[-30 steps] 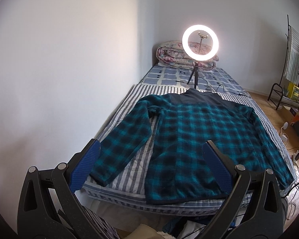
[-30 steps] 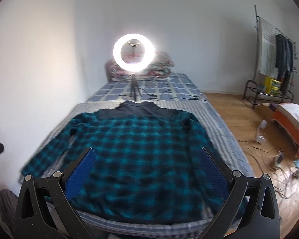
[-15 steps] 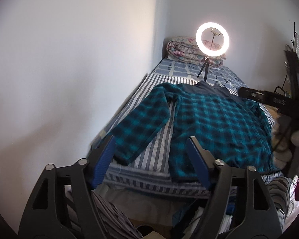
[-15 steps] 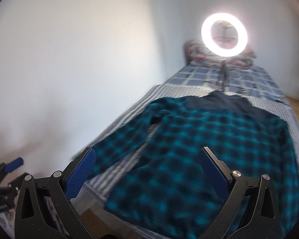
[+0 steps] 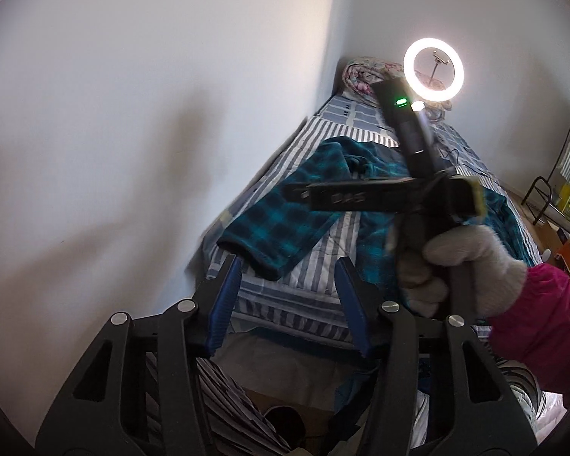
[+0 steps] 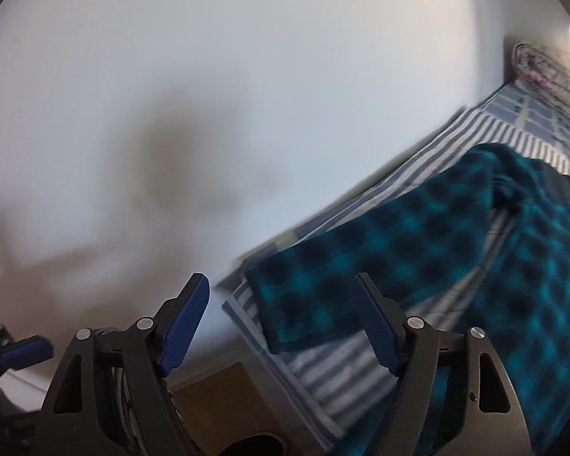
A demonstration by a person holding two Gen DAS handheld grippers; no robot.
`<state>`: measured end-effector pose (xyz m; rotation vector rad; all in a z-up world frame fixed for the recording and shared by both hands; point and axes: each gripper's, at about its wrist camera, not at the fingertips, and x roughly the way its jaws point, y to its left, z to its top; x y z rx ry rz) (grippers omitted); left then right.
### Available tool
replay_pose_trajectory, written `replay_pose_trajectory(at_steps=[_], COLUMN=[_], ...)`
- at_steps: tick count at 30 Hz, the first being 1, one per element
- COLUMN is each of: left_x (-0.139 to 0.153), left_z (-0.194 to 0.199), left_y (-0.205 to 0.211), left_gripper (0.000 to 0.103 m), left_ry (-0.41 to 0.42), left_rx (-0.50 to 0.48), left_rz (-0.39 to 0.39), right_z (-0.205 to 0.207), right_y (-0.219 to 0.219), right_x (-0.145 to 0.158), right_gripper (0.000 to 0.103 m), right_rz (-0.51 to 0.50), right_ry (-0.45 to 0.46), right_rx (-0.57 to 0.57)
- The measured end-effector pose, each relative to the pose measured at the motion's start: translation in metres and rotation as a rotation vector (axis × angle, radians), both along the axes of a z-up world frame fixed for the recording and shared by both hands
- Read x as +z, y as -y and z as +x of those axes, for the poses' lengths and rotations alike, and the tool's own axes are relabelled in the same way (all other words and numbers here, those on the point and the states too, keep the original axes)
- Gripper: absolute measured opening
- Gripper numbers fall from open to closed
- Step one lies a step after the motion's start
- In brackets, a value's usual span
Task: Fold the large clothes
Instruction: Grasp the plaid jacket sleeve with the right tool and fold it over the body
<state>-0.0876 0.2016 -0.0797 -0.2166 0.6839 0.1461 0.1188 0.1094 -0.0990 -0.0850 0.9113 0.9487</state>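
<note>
The teal plaid shirt (image 5: 281,228) lies spread and unfolded on the striped bed (image 5: 334,296), both hand-held grippers, left (image 5: 288,296) and right (image 6: 281,326), closing on nothing near its sleeve cuff (image 6: 285,315).

Lit ring light (image 5: 433,70) on a stand at the far end of the bed. Striped sheet (image 5: 325,262) covers the mattress, blue checked sheet (image 5: 355,116) beyond it, rolled floral quilt (image 5: 363,76) against the white wall (image 5: 152,114). Black metal rack (image 5: 551,197) at right on the wooden floor. Brown cardboard box (image 6: 224,410) below the bed edge.
</note>
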Motion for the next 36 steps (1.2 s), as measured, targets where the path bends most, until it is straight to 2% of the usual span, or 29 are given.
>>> replay_pose_trajectory(at_steps=[3, 8, 12, 18, 21, 22, 23, 25, 30, 36], left_x=[-0.006, -0.013, -0.018, -0.020, -0.019, -0.018, -0.018, -0.018, -0.017, -0.015], left_z=[0.001, 0.003, 0.006, 0.004, 0.007, 0.007, 0.008, 0.008, 0.011, 0.024], left_y=[-0.009, -0.016, -0.021, -0.021, -0.020, -0.019, -0.019, -0.020, -0.024, -0.022], left_gripper=[0.045, 0.045, 0.045, 0.045, 0.044, 0.044, 0.042, 0.041, 0.040, 0.035], left_ry=[-0.021, -0.040, -0.046, -0.047, -0.043, -0.042, -0.040, -0.036, -0.025, -0.007], left_rx=[0.011, 0.025, 0.027, 0.029, 0.028, 0.029, 0.029, 0.032, 0.055, 0.057], left_rz=[-0.013, -0.019, -0.029, -0.030, -0.020, -0.017, -0.013, -0.006, 0.006, 0.024], right_z=[0.002, 0.010, 0.013, 0.012, 0.013, 0.017, 0.021, 0.029, 0.043, 0.061], right_y=[-0.031, -0.070, -0.094, -0.123, -0.131, -0.131, -0.127, -0.116, -0.077, 0.013], right_x=[-0.028, -0.080, -0.103, -0.132, -0.144, -0.147, -0.147, -0.142, -0.110, -0.072], right_gripper=[0.065, 0.065, 0.065, 0.065, 0.028, 0.013, 0.009, 0.009, 0.008, 0.008], right_rz=[-0.026, -0.098, -0.147, -0.228, -0.260, -0.253, -0.229, -0.176, -0.037, 0.147], right_ry=[-0.049, -0.081, -0.093, -0.058, -0.055, -0.070, -0.093, -0.131, -0.120, -0.114], right_rx=[0.032, 0.068, 0.102, 0.126, 0.099, 0.089, 0.079, 0.051, -0.033, -0.193])
